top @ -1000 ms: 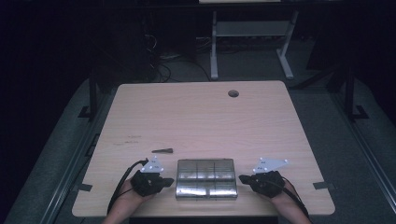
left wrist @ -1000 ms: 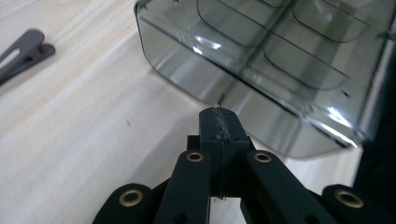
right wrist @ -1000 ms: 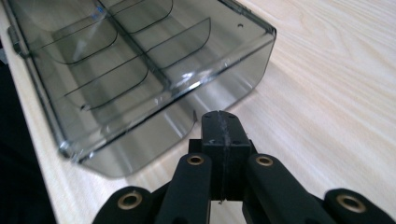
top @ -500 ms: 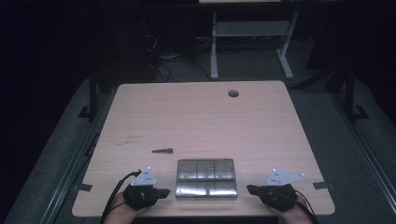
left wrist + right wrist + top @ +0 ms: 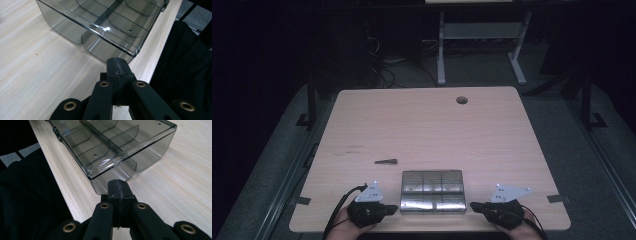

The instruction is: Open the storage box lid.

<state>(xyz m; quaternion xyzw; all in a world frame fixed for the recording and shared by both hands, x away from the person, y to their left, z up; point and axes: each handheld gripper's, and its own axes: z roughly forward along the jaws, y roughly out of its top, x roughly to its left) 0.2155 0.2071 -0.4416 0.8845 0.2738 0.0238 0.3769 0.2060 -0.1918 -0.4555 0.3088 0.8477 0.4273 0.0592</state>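
While I watch from the high view, the tray (image 5: 432,191) sits at the near edge of the table (image 5: 422,130), a clear smoky box split into compartments by dividers. My left gripper (image 5: 393,208) lies just beside the tray's left end, and my right gripper (image 5: 475,205) just beside its right end, both pointing inward at it. On the left gripper view I see the left gripper's two pads pressed flat together with nothing between them, their tip near the tray's (image 5: 105,27) corner but apart from it. On the right gripper view, the right pads also meet with no gap, just short of the tray's (image 5: 112,152) near wall. A small dark sliver (image 5: 386,161) lies on the table beyond the left gripper.
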